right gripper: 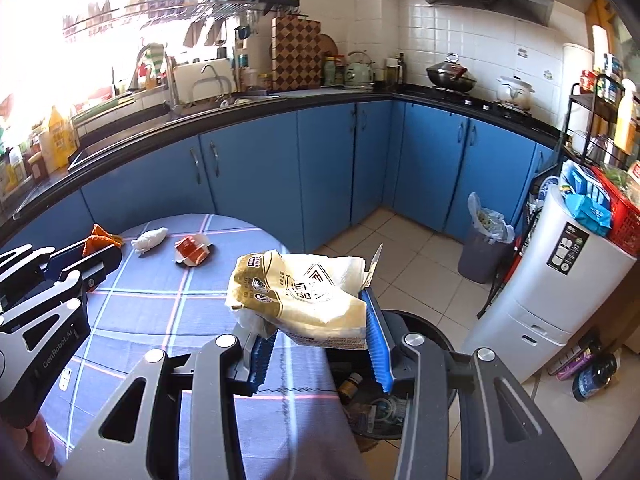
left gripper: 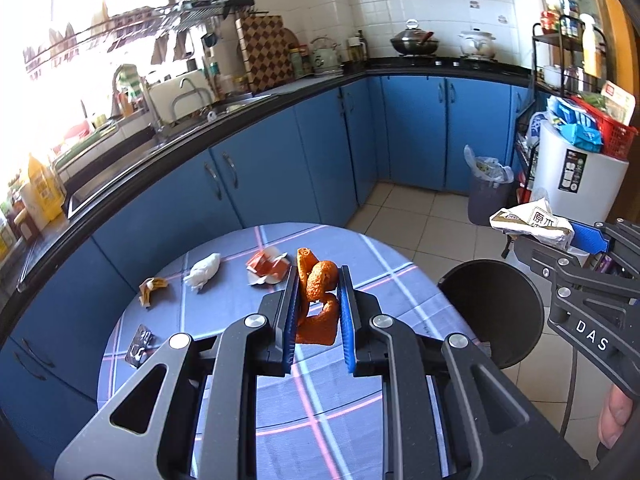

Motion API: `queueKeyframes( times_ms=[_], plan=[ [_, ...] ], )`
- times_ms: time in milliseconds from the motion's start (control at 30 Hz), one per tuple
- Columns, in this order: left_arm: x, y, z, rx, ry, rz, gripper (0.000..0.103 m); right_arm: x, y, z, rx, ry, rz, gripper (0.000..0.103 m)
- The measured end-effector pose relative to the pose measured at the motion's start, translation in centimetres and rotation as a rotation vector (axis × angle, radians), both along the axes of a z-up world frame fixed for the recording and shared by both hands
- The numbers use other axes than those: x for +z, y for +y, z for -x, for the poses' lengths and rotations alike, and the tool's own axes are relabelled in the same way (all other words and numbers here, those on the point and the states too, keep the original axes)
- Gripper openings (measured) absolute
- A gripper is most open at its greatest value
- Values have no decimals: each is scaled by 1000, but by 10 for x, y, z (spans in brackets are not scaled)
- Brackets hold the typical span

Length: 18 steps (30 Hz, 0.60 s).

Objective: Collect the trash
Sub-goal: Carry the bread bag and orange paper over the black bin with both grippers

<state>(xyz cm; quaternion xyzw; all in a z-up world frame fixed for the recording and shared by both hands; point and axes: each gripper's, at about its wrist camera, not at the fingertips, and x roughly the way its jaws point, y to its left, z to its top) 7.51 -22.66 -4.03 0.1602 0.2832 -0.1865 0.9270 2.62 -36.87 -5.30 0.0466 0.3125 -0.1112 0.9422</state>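
Orange peel (left gripper: 317, 300) sits pinched between the blue pads of the left gripper (left gripper: 318, 312), held above the table (left gripper: 360, 264); the curl hangs loose below the pads, gripped only across its middle. The right gripper (right gripper: 316, 320) is closed on a crumpled beige wrapper (right gripper: 298, 294), though the wrapper is caught mainly near one edge and bulges out ahead of the fingers. The black bin (right gripper: 424, 332) stands just beside the table, below and slightly right of the wrapper; some rubbish is already visible inside. Still lying on the table: a white tissue (left gripper: 203, 271), a red-and-white packet (left gripper: 267, 266), a small yellow scrap (left gripper: 151, 287) and a foil blister (left gripper: 140, 346). Risks, as judged: the wrapper is light and springy, so if released before it is fully over the bin mouth it may catch the rim or the table edge and drop to the floor. The peel is brittle and curled; a jolt could snap the hanging part off over the cloth. The two grippers are near each other on the bin side, so bringing both over the opening together could make them collide. The peel may also cling to the ribbed pads when the fingers spread, needing a shake.
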Motion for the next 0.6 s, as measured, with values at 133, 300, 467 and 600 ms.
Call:
queueKeyframes(
  times_ms=[133, 300, 467, 600],
  plan=[
    [2, -17, 6, -22, -9, -15, 19, 0, -14, 8, -17, -8, -14, 40],
    [4, -38, 14, -49, -22, -31, 19, -2, -31, 15, -35, -14, -35, 40],
    [3, -59, 18, -73, -26, -44, 19, -4, -50, 22, -58, -20, -56, 40],
    [-1, -78, 21, -98, -25, -59, 19, -6, -65, 25, -76, -23, -71, 40]
  ],
)
